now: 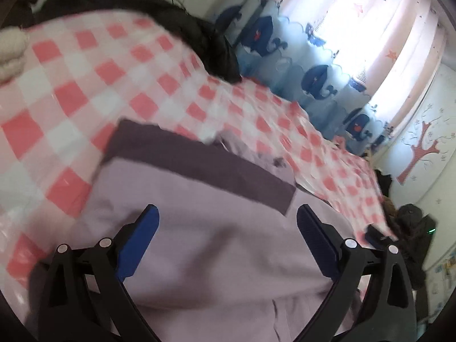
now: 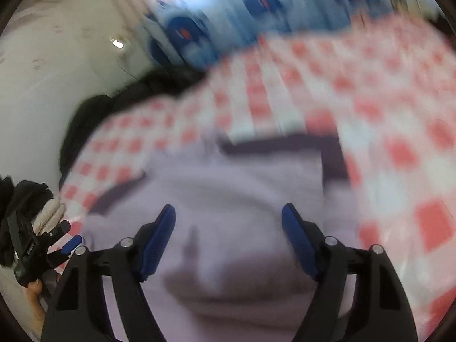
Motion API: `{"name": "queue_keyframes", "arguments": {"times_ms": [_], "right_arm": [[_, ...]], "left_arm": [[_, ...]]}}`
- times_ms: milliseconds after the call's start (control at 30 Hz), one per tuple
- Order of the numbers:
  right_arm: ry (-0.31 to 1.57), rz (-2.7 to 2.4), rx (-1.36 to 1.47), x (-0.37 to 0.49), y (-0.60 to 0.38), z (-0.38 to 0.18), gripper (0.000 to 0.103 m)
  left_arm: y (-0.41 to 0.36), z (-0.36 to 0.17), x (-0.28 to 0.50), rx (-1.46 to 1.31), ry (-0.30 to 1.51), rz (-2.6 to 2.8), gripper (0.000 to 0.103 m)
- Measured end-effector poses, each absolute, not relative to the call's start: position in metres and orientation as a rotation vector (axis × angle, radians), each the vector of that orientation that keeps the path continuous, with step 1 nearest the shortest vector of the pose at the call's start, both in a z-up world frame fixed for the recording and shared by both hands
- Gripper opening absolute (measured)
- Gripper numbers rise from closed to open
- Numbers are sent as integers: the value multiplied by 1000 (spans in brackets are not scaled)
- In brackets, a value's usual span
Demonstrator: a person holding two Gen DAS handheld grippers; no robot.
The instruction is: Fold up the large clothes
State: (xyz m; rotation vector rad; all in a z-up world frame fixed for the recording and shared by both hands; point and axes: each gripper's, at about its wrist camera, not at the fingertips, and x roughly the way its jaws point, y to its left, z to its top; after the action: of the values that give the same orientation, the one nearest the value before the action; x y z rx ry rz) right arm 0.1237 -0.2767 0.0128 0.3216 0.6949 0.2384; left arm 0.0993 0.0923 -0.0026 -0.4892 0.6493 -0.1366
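Note:
A pale lilac garment [image 1: 222, 256] with a dark purple band [image 1: 205, 168] lies folded on a pink-and-white checked cloth [image 1: 85, 79]. My left gripper [image 1: 228, 213] is open and empty just above the garment. In the right wrist view, which is blurred, the same garment [image 2: 233, 193] with its dark band [image 2: 285, 142] lies on the checked cloth [image 2: 399, 114]. My right gripper [image 2: 228, 211] is open and empty over it. The left gripper also shows at that view's left edge [image 2: 67, 235].
A black garment [image 1: 199, 34] lies at the far edge of the checked cloth. A cream soft thing [image 1: 11, 51] sits at the left. Blue whale-print curtains [image 1: 313, 65] hang behind. Dark bags [image 1: 410, 228] stand on the floor at the right.

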Motion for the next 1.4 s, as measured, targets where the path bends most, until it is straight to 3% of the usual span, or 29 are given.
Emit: {"name": "queue_keyframes", "arguments": {"times_ms": [67, 167, 233, 300, 433, 500, 767, 967, 1233, 1400], "right_arm": [[706, 245, 290, 140, -271, 12, 85], [926, 204, 274, 179, -266, -41, 85], [924, 193, 249, 179, -263, -59, 85], [942, 179, 209, 177, -259, -49, 85], [858, 308, 386, 143, -289, 6, 86], [872, 389, 470, 105, -316, 22, 96], [1197, 344, 599, -60, -402, -38, 96], [1271, 477, 757, -166, -406, -52, 96], [1437, 563, 798, -199, -392, -67, 96], [1505, 616, 763, -197, -380, -72, 96]], "left_arm": [[98, -13, 106, -494, 687, -111, 94], [107, -44, 119, -538, 790, -104, 94], [97, -44, 120, -448, 783, -101, 94], [87, -38, 120, -375, 803, -79, 94], [104, -21, 103, -488, 806, -112, 94], [118, -13, 78, -477, 833, -107, 94], [190, -33, -86, -575, 892, -55, 94], [229, -48, -206, -699, 938, -70, 94], [256, -87, -265, -975, 1078, -182, 94], [249, -103, -271, -1009, 1170, -232, 95]]}}
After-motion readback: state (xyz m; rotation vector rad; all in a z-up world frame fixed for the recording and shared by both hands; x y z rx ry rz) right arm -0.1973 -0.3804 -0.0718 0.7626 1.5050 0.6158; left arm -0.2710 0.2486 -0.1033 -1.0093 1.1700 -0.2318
